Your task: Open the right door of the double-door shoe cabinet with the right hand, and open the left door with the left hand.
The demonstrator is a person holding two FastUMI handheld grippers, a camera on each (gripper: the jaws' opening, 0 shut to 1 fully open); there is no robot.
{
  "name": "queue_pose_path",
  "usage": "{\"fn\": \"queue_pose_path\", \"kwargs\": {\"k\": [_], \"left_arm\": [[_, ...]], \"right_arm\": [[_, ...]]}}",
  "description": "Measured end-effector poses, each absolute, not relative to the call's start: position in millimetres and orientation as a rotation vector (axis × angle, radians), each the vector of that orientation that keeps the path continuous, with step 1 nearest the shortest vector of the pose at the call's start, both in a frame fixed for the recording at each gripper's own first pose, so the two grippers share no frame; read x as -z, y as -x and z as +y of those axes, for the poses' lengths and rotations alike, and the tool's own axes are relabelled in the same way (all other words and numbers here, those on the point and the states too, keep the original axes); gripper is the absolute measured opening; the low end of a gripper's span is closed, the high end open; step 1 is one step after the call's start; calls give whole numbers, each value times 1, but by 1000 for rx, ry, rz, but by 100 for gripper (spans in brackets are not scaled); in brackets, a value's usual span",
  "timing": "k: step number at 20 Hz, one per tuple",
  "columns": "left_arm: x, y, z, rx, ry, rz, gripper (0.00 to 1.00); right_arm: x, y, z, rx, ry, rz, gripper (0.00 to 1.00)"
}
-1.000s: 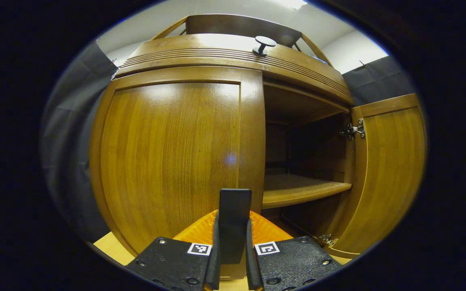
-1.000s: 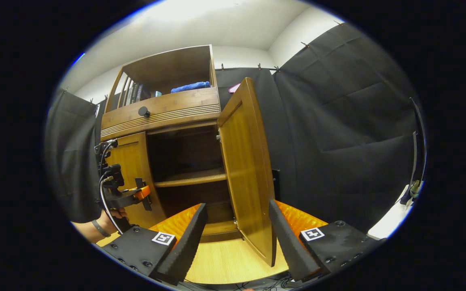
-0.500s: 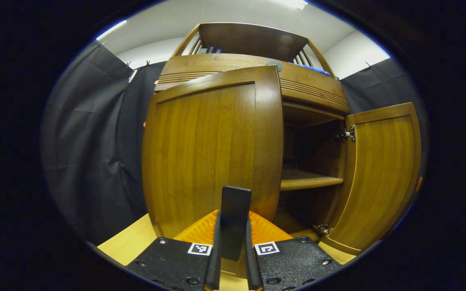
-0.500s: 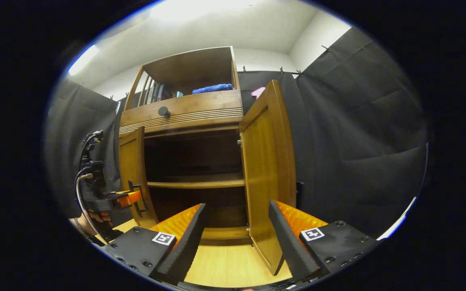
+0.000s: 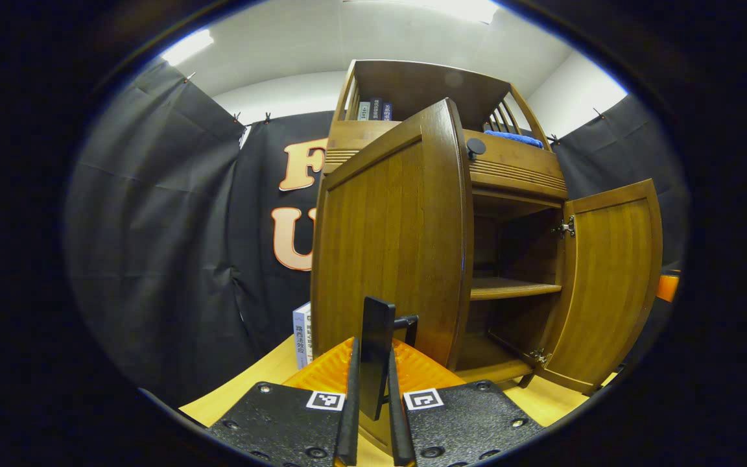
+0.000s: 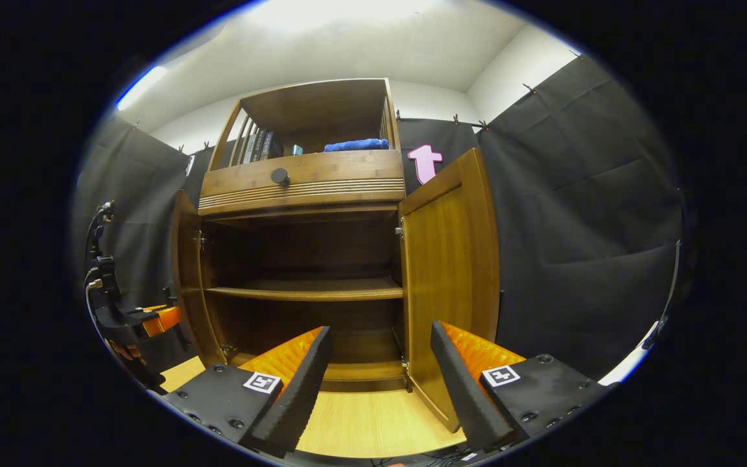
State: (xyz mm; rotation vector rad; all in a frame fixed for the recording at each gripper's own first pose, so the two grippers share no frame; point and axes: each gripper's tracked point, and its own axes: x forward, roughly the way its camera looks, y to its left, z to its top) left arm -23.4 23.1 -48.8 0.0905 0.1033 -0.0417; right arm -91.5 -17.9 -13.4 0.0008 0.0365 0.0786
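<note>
Left gripper point(image 5: 373, 389), clamped on the dark bar handle point(image 5: 379, 350), has swung the brown wooden left door point(image 5: 390, 246) wide; right gripper point(image 6: 380, 370) gapes empty; both doors open.

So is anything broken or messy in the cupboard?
Nothing stands out. Both doors, left and right, hang open straight on their hinges, the shelf sits level and bare, and nothing looks spilled or cracked.

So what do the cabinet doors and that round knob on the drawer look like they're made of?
Brown cabinet doors: apparently wood or wood veneer, going by the vertical grain, with a glossy varnish that catches the light. Small round dark knob on the drawer front: matte black, possibly metal or plastic; too small to tell.
</note>
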Motion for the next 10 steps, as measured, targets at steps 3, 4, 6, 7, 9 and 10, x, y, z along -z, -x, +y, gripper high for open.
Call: {"fn": "queue_pose_path", "kwargs": {"k": [3, 4, 6, 7, 9, 10], "left_arm": [[44, 29, 39, 87, -99, 80, 15], [43, 30, 42, 118, -88, 81, 12], [42, 32, 52, 152, -62, 88, 12], [39, 32, 59, 157, -64, 81, 12], [36, 34, 78, 128, -77, 58, 12], [37, 33, 90, 102, -80, 56, 10]], "right_arm": [[16, 92, -15, -62, -3, 40, 93], [17, 92, -14, -54, -3, 44, 98], [17, 94, -11, -51, -9, 42, 98], [16, 94, -10, -48, -9, 38, 98], [17, 91, -10, -40, -4, 35, 98], [19, 89, -9, -40, -3, 38, 100]]}}
